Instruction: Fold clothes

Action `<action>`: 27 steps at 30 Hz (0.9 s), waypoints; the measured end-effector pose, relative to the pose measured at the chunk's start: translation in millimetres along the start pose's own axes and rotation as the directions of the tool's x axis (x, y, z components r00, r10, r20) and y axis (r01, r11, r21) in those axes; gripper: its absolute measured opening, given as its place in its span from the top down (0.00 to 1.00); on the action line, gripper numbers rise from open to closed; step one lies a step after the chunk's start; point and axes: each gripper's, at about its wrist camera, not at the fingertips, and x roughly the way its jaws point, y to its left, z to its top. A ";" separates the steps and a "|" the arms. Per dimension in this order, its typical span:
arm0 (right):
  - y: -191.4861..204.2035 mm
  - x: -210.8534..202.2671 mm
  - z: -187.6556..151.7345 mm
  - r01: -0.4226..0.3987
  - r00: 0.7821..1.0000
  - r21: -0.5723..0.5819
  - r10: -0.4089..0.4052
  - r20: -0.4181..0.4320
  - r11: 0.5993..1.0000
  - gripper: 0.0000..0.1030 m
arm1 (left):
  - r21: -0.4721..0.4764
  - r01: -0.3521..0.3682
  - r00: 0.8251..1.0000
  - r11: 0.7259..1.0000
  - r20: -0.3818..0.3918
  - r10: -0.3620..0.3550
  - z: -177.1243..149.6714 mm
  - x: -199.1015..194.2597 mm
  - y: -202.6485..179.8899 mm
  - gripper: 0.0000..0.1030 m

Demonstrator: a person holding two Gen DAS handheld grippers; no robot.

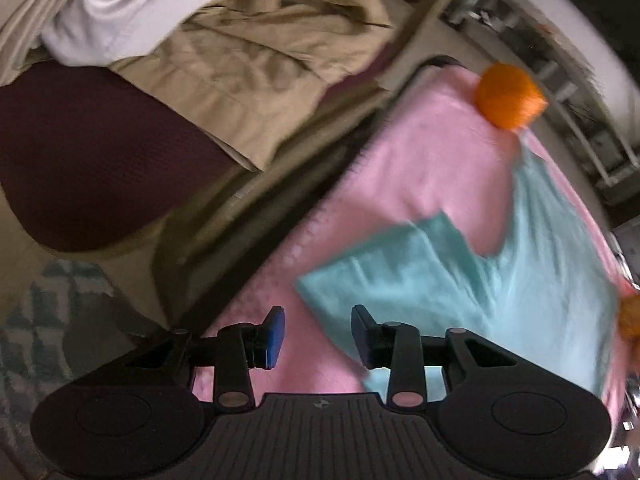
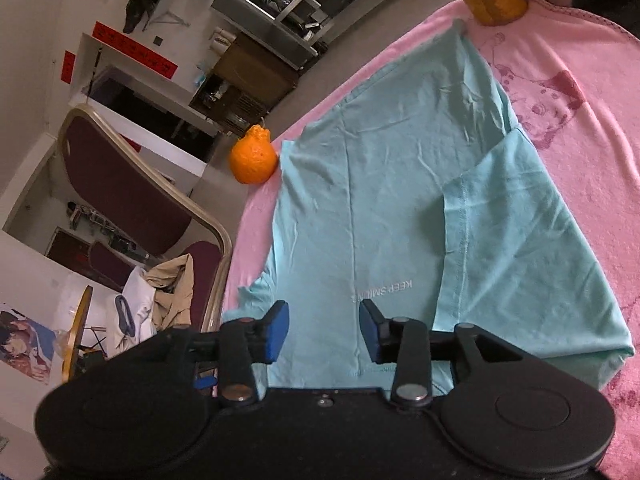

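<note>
Shirt (image 2: 380, 200), one mint-green piece, spreads flat on the pink blanket (image 2: 580, 80) ahead of and beneath the right gripper (image 2: 324, 330) and beside the left gripper (image 1: 318, 338), both jaws apart and empty.

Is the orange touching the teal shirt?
Touching. In the right wrist view the orange sits on the pink blanket with its side pressed against the shirt's corner, no gap showing.
</note>
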 end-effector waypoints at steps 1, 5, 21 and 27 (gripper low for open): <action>-0.3 1.5 0.1 0.001 1.000 0.002 -0.001 -0.004 1.000 0.59 | 0.000 -0.001 1.000 1.000 0.001 0.001 1.3 2.6 -0.3 0.67; -0.5 5.1 0.1 0.007 1.000 0.000 -0.007 -0.022 1.000 0.58 | 0.029 -0.015 0.999 0.999 0.031 0.014 3.6 10.0 -7.0 0.70; -12.4 -2.8 2.5 0.056 0.998 0.034 -0.056 -0.007 0.998 0.55 | 0.393 -0.033 0.923 0.919 0.366 -0.123 -45.3 -55.5 -83.4 1.00; -28.1 -11.1 6.6 0.092 0.995 0.098 -0.095 0.022 0.991 0.53 | 0.754 -0.038 0.884 0.656 0.331 -0.330 -123.5 -66.7 -158.7 1.00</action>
